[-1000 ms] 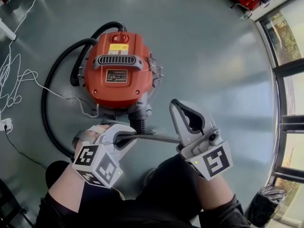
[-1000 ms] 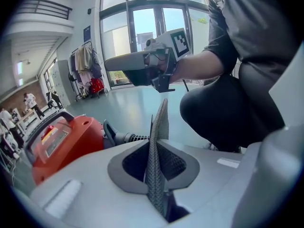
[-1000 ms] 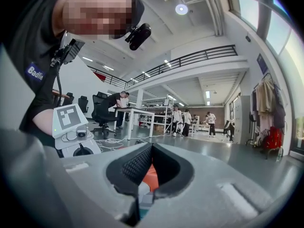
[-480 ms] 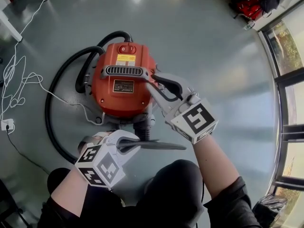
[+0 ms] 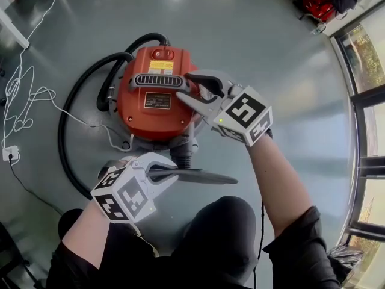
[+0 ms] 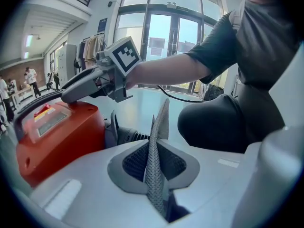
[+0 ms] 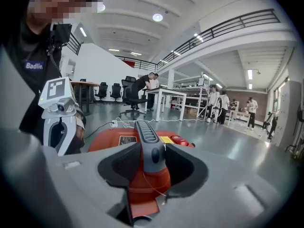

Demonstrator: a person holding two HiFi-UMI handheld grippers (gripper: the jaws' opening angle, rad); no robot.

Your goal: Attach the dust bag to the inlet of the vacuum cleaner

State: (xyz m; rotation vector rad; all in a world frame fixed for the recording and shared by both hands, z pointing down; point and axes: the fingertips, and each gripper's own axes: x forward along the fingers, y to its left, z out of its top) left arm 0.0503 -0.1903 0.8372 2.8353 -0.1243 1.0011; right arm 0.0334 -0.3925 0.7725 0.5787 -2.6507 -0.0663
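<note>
A red vacuum cleaner (image 5: 153, 104) stands on the grey floor, its grey handle (image 5: 159, 80) on top and its black ribbed inlet (image 5: 181, 155) facing me. My left gripper (image 5: 170, 173) is shut on the flat dark mesh dust bag (image 5: 201, 177), which hangs level just in front of the inlet without touching it. In the left gripper view the dust bag (image 6: 154, 165) stands edge-on between the jaws. My right gripper (image 5: 183, 86) is over the vacuum's top; its jaws are opening, with the handle (image 7: 149, 146) between them and a gap on each side.
A black hose (image 5: 66, 143) loops round the vacuum's left side. A white cable (image 5: 24, 101) trails to a socket block (image 5: 7, 155) at the far left. Glass doors (image 5: 367, 101) line the right edge. My knees (image 5: 222, 233) are below the bag.
My right gripper swung from beside the bag's right end up and left onto the vacuum's handle, and its jaws opened. The left gripper kept still with the bag.
</note>
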